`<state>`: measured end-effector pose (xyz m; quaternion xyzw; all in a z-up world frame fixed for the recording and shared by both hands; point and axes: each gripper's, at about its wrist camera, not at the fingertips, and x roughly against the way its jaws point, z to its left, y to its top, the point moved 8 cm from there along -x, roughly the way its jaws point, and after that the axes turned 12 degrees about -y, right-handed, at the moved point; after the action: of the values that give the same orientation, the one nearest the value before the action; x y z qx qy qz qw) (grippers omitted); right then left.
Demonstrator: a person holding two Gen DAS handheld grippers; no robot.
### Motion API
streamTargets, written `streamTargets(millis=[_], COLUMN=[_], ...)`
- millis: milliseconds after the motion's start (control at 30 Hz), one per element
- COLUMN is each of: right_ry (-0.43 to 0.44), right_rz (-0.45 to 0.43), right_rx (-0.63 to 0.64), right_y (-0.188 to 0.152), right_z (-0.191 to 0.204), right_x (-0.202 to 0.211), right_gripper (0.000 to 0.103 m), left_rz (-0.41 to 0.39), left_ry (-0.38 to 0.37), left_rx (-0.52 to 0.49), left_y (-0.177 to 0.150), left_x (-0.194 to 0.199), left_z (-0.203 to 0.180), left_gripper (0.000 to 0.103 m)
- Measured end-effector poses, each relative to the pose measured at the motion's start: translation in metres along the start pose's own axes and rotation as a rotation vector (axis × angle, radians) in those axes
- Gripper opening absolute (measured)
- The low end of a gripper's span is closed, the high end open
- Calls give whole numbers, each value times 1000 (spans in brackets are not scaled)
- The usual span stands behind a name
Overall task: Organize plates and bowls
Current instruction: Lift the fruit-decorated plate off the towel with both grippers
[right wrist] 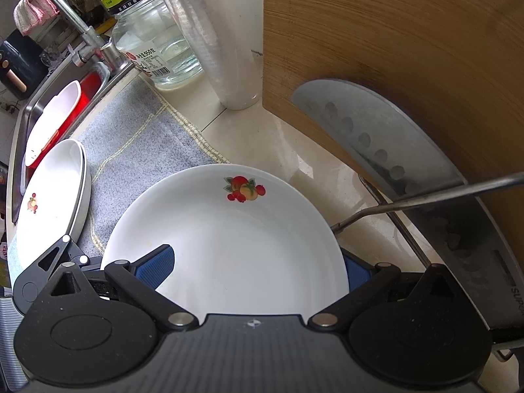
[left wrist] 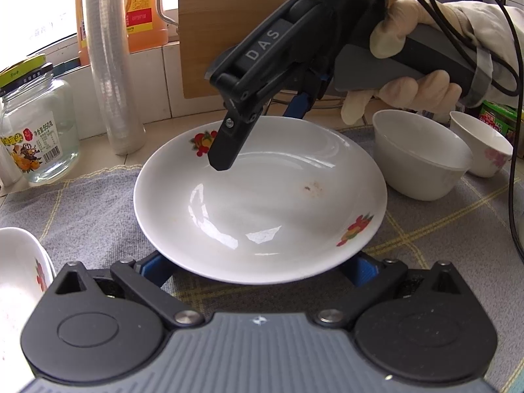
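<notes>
A white plate with fruit prints (left wrist: 262,196) lies on the grey checked cloth (left wrist: 91,209). My left gripper (left wrist: 260,268) is open, and its blue pads (left wrist: 157,267) sit low at either side of the plate's near rim, partly hidden under it. My right gripper (left wrist: 258,137), held by a gloved hand (left wrist: 409,91), straddles the far rim: one finger hovers over the plate, the other is behind and below it. In the right wrist view that gripper (right wrist: 255,268) is open around the plate (right wrist: 229,235). A stack of similar plates (right wrist: 52,196) stands to the left.
Two white bowls (left wrist: 422,157) (left wrist: 484,150) stand right of the plate. A glass jar (left wrist: 36,137), a sleeve of plastic cups (left wrist: 108,65), an upright wooden board (right wrist: 393,65) with a cleaver (right wrist: 393,150) and a wire rack line the back. The sink (right wrist: 49,114) and tap lie far left.
</notes>
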<state>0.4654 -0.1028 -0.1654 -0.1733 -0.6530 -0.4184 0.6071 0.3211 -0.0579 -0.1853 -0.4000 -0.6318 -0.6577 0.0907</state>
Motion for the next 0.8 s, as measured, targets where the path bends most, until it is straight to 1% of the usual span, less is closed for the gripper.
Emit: streamTargets(millis=[233, 300, 433, 500, 800], right_ry=[96, 110, 107, 109, 101], right_rz=[27, 35, 46, 49, 20], right_rx=[-22, -25, -18, -19, -49], right_y=[-2, -3, -7, -8, 2], right_z=[1, 1, 2, 2, -1], right_x=[9, 10, 8, 7, 3], right_gripper=[103, 103, 103, 103, 103], left_rz=[13, 16, 20, 19, 12], left_ry=[19, 24, 40, 34, 17], left_rx=[8, 0, -24, -29, -26], left_y=[-1, -1, -1, -1, -5], left_x=[2, 2, 5, 5, 8], left_z=[3, 2, -1, -1, -2], left_gripper=[103, 103, 103, 103, 103])
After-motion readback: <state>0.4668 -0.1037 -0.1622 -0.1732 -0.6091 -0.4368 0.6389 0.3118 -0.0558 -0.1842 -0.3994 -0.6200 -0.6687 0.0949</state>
